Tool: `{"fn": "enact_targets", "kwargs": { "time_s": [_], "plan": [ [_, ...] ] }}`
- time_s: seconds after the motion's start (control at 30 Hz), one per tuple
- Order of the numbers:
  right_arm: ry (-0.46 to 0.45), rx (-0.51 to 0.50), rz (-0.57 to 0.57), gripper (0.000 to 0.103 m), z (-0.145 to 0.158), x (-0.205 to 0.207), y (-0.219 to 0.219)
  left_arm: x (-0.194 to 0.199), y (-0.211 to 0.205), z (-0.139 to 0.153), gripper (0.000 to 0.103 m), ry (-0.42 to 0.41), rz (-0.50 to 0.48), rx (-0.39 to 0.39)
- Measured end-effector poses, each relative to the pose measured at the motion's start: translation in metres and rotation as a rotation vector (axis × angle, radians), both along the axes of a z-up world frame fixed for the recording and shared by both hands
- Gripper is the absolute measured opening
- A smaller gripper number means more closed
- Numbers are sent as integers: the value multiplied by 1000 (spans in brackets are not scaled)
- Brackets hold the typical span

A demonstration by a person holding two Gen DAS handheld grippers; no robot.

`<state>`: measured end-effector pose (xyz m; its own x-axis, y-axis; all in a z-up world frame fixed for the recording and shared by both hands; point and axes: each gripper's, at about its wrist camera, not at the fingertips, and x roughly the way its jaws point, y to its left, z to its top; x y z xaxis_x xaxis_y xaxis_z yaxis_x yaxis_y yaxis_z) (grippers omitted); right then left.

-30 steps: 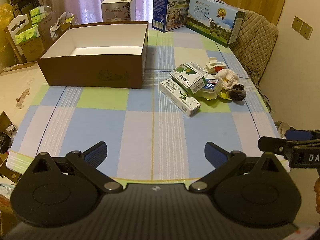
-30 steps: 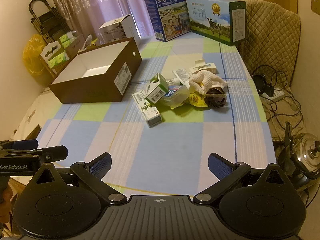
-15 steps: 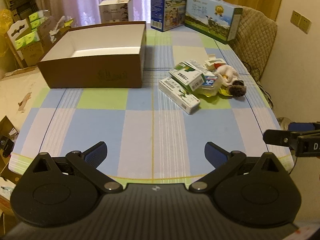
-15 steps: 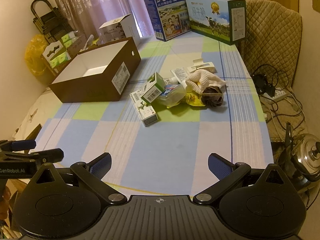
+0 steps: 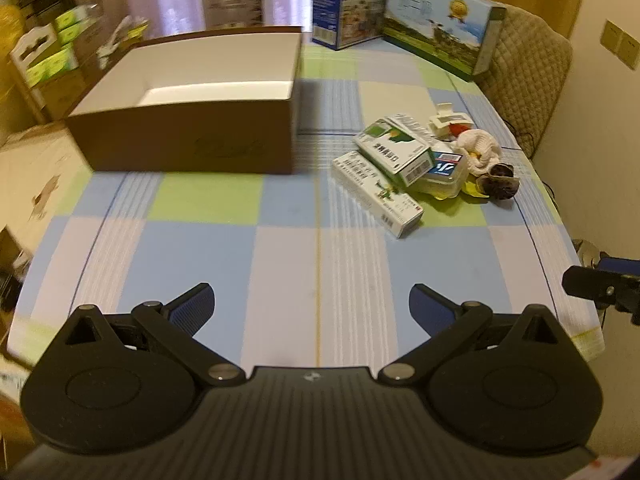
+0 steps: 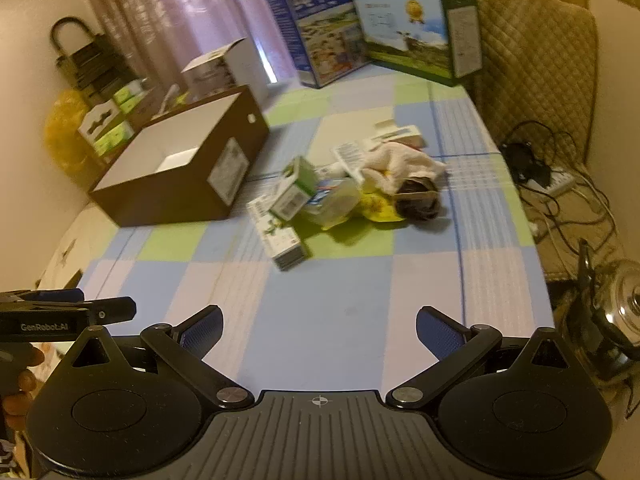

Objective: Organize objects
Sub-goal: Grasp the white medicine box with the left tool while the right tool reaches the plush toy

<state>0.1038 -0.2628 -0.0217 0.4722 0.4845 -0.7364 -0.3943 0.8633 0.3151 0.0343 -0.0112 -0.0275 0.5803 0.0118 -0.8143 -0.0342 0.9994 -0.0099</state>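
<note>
Blue-padded left gripper (image 5: 311,307) spread wide, grasping nothing, above near edge of checked tablecloth (image 5: 248,264). Right gripper (image 6: 319,328) also spread wide, nothing between fingers, over same edge. Further out, long white medicine box (image 5: 378,194) lies flat; green-white carton (image 5: 396,150) leans on it, touching clear plastic container (image 5: 444,174). White cloth (image 5: 478,146) and dark round object (image 5: 500,186) just beside. Brown cardboard box (image 5: 192,140) open at far left, well apart from pile.
</note>
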Motion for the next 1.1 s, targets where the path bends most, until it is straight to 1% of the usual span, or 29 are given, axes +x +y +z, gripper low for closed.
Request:
{"fn": "enact_targets", "kwargs": {
  "time_s": [0.1, 0.23, 0.33, 0.4, 0.43, 0.5, 0.57, 0.8, 0.9, 1.0, 1.1],
  "plan": [
    [4, 2, -41, 101, -3, 8, -6, 21, -10, -11, 102, 8, -54, -1],
    [12, -10, -105, 101, -10, 20, -14, 47, -24, -28, 102, 19, -98, -4],
    [15, -20, -142, 101, -16, 28, -20, 66, -34, -41, 102, 20, -126, -36],
    [13, -25, -165, 101, -20, 33, -23, 76, -40, -49, 99, 8, -137, -54],
    [14, -29, -177, 101, -21, 35, -24, 82, -43, -53, 96, 5, -139, -57],
    [18, -34, -202, 101, -23, 41, -28, 94, -49, -62, 94, 0, -139, -68],
    [24, -31, -223, 101, -24, 46, -31, 104, -53, -69, 88, 0, -134, -72],
    [39, -43, -265, 100, -30, 59, -39, 136, -62, -90, 86, -1, -109, -67],
    [50, -49, -276, 100, -32, 63, -42, 147, -66, -98, 86, 3, -105, -42],
    [56, -54, -281, 100, -35, 67, -44, 155, -67, -105, 79, 12, -104, -30],
    [63, -58, -283, 100, -38, 70, -45, 157, -65, -108, 67, 9, -120, -43]
  ]
}}
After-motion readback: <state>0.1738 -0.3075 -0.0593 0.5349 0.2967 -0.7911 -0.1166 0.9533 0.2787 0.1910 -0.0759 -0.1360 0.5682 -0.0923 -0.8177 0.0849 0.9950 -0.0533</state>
